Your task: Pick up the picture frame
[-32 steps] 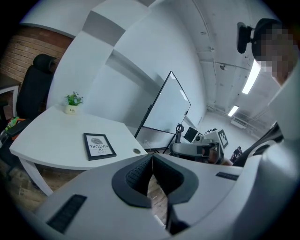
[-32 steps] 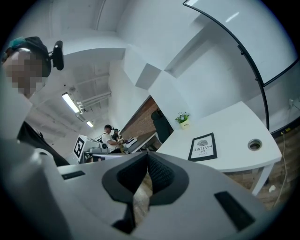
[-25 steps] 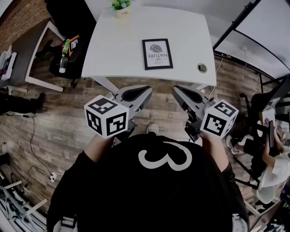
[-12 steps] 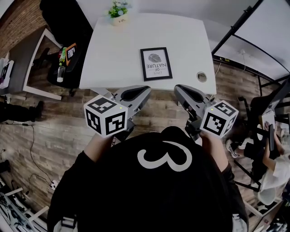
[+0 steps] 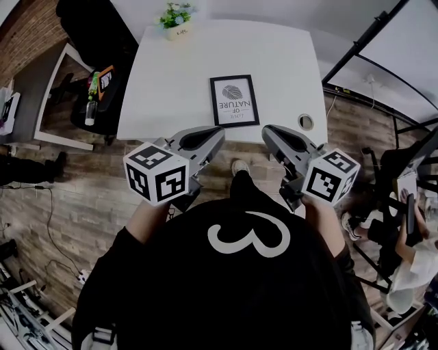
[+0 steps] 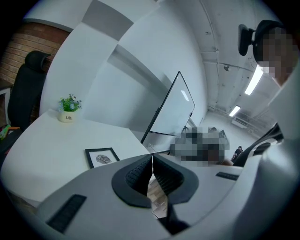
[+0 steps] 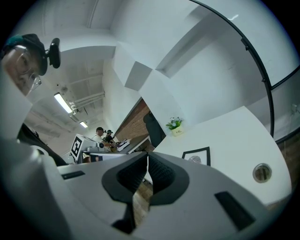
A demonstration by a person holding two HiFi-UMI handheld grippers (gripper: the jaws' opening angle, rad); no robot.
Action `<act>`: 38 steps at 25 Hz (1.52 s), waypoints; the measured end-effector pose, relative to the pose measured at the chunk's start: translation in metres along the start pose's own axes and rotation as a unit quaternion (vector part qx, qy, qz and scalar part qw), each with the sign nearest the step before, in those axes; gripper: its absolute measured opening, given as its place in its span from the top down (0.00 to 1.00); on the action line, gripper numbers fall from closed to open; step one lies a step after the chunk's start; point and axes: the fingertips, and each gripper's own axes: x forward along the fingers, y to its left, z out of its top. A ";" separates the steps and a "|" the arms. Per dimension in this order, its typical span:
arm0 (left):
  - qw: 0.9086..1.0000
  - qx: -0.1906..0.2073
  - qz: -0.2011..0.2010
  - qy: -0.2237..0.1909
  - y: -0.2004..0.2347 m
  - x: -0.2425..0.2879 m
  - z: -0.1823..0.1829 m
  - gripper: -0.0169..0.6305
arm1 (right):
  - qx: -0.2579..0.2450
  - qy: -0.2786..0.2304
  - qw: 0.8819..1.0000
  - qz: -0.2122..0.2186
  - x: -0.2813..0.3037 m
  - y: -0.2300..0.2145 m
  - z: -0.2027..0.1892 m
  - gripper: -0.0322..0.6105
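Observation:
A black picture frame (image 5: 234, 100) with a white print lies flat near the front edge of the white table (image 5: 178, 75). The same picture frame (image 6: 101, 156) shows small in the left gripper view, and the picture frame (image 7: 197, 155) shows beyond the jaws in the right gripper view. My left gripper (image 5: 207, 135) hovers at the table's front edge, left of the frame, jaws closed together and empty. My right gripper (image 5: 277, 134) hangs at the front edge right of the frame, also shut with nothing held. Neither touches the frame.
A small potted plant (image 5: 176, 16) stands at the table's far left corner. A round cable grommet (image 5: 305, 122) sits near the front right corner. A black chair (image 5: 96, 61) with a bottle is to the left, a black stand (image 5: 369, 41) to the right.
Both grippers have come forward to the table's front edge, and the table with the frame now sits closer under them. Jaws stayed closed.

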 end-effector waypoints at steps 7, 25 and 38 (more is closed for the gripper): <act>1.000 -0.016 0.011 0.001 0.023 0.021 0.013 0.95 | 0.007 0.010 1.000 0.005 0.018 -0.027 0.015 0.91; 0.998 -0.057 0.026 0.022 0.077 0.069 0.019 0.94 | 0.035 0.061 0.998 0.002 0.057 -0.095 0.018 0.91; 0.993 -0.085 0.062 0.050 0.130 0.092 0.005 0.94 | 0.052 0.097 0.994 -0.003 0.086 -0.134 0.010 0.91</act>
